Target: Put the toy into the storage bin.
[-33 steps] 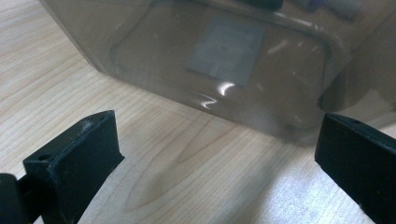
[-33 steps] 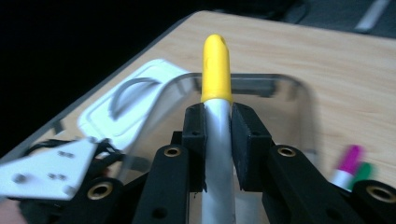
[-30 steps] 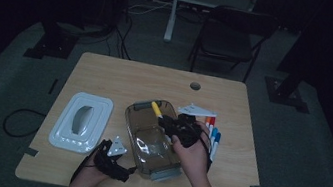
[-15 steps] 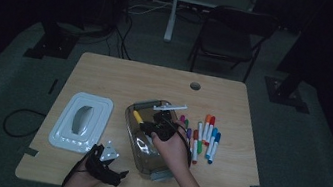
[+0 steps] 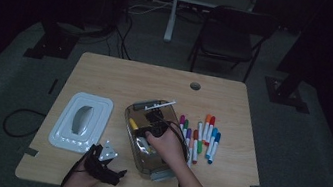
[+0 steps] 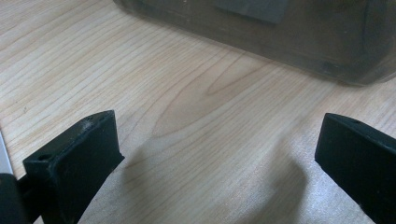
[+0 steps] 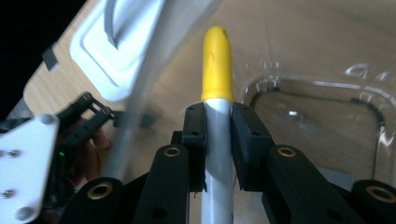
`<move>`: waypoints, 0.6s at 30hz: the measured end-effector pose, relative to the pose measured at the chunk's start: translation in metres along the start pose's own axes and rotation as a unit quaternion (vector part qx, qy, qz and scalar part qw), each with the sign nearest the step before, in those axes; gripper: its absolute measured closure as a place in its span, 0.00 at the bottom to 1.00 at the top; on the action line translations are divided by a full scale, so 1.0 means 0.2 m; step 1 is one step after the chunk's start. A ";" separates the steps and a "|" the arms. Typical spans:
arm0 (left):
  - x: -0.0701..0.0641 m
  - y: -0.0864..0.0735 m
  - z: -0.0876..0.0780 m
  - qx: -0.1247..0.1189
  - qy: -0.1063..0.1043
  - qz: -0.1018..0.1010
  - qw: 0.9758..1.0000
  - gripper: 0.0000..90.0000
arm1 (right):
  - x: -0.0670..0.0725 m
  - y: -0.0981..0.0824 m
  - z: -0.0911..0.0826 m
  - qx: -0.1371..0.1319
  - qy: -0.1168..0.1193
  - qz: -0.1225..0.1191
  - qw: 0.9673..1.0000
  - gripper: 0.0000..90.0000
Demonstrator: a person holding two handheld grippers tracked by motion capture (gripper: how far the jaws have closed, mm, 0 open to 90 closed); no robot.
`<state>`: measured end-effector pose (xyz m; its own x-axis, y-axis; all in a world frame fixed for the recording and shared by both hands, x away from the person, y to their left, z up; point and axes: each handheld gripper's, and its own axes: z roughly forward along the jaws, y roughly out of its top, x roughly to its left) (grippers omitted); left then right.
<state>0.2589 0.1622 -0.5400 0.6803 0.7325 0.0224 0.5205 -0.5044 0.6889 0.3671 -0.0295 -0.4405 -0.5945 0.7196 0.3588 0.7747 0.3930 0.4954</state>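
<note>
A clear plastic box [image 5: 163,166] stands on the wooden table [image 5: 121,79], and my right gripper [image 5: 141,131] reaches down into it. Its jaws are shut on a white marker with a yellow cap [image 7: 217,65], which points ahead between the pads over the box's clear bottom [image 7: 317,116]. The same yellow cap [image 5: 134,124] shows inside the box in the high view. My left gripper [image 5: 109,170] rests near the table's front edge, left of the box, open with only bare wood [image 6: 205,140] between its jaws. The box's wall [image 6: 289,32] lies just ahead of it.
The white lid [image 5: 81,121] lies flat to the left of the box. Several coloured markers [image 5: 202,135] lie in a row to the right of it. One white marker [image 5: 160,105] rests across the box's far rim. A chair [image 5: 232,33] stands beyond the table.
My right gripper came leftward and down from beside the coloured markers into the box, carrying the yellow-capped marker. The left gripper stayed near the front edge.
</note>
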 end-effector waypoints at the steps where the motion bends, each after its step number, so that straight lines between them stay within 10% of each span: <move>1: 0.00 0.00 0.00 0.000 0.001 0.000 1.000 0.01 | -0.01 0.00 0.01 0.011 0.000 0.000 1.000 0.85; 18: 0.01 0.00 0.03 0.007 0.021 0.002 1.000 0.01 | -0.03 -0.01 0.19 0.114 -0.002 -0.010 0.993 0.84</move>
<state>0.2629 0.1609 -0.5451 0.6600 0.7492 0.0554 0.5260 -0.5135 0.6780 0.3775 -0.0132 -0.4741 -0.6093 0.7129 0.3471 0.7920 0.5258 0.3103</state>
